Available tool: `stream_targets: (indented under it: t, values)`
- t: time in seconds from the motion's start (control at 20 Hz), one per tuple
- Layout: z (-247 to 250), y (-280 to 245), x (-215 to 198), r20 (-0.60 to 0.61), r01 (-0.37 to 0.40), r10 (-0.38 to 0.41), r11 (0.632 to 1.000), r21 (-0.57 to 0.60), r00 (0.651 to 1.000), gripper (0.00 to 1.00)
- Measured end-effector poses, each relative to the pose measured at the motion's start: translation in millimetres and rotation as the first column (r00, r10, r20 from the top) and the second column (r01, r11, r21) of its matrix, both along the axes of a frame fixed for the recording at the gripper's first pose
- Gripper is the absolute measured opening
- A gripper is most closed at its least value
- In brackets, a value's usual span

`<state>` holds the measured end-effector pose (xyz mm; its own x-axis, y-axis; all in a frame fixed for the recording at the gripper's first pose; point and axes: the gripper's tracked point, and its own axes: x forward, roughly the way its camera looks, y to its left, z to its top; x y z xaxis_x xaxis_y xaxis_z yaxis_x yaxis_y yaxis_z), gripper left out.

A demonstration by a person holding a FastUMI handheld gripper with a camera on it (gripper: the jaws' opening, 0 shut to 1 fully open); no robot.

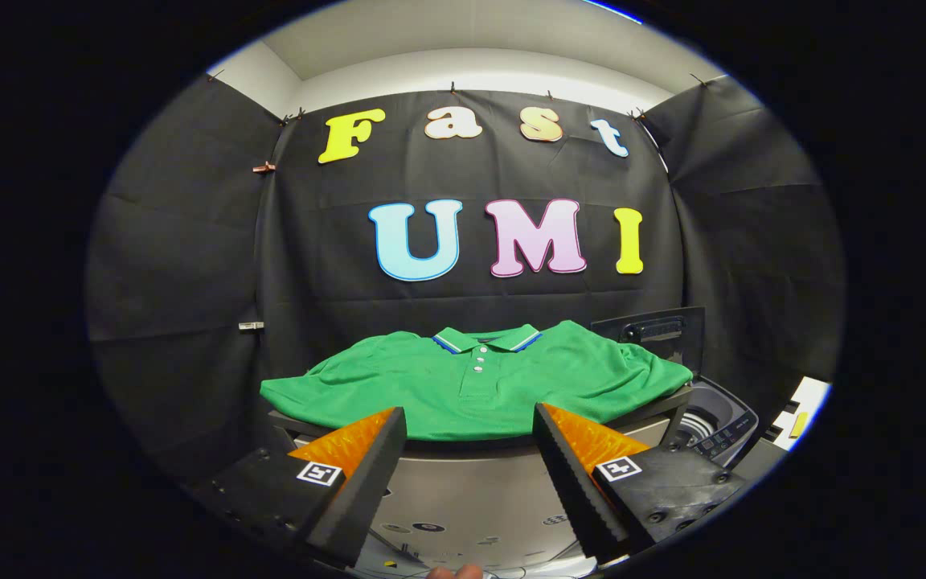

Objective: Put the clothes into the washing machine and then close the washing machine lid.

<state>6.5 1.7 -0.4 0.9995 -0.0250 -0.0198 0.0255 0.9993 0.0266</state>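
Gripper (pixel 469 426): fingers spread wide, holding nothing | green polo shirt (pixel 475 382): flat on small table (pixel 676 400), centre frame, just beyond fingertips, long axis crosswise | washing machine (pixel 716 426): lower right, lid (pixel 656 331) raised | step: likely reach forward.

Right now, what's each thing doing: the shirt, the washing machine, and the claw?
Green polo shirt: spread flat on the table, collar buttoned, not yet picked up.
Washing machine: lid up, drum open.
Claw: open, holding nothing, short of the shirt.
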Motion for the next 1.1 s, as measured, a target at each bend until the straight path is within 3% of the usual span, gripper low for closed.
stream_targets:
  t: [0.3,0.75,1.1]
  values:
    - [14.7,6.3,20.2,-0.016,-0.017,0.017,1.0,-0.006,1.0,0.99]
    - [64.1,3.8,93.8,-0.064,-0.01,0.01,1.0,-0.012,0.998,0.99]
    - [63.3,-1.3,148.4,-0.223,-0.012,0.019,0.999,0.034,0.975,0.99]
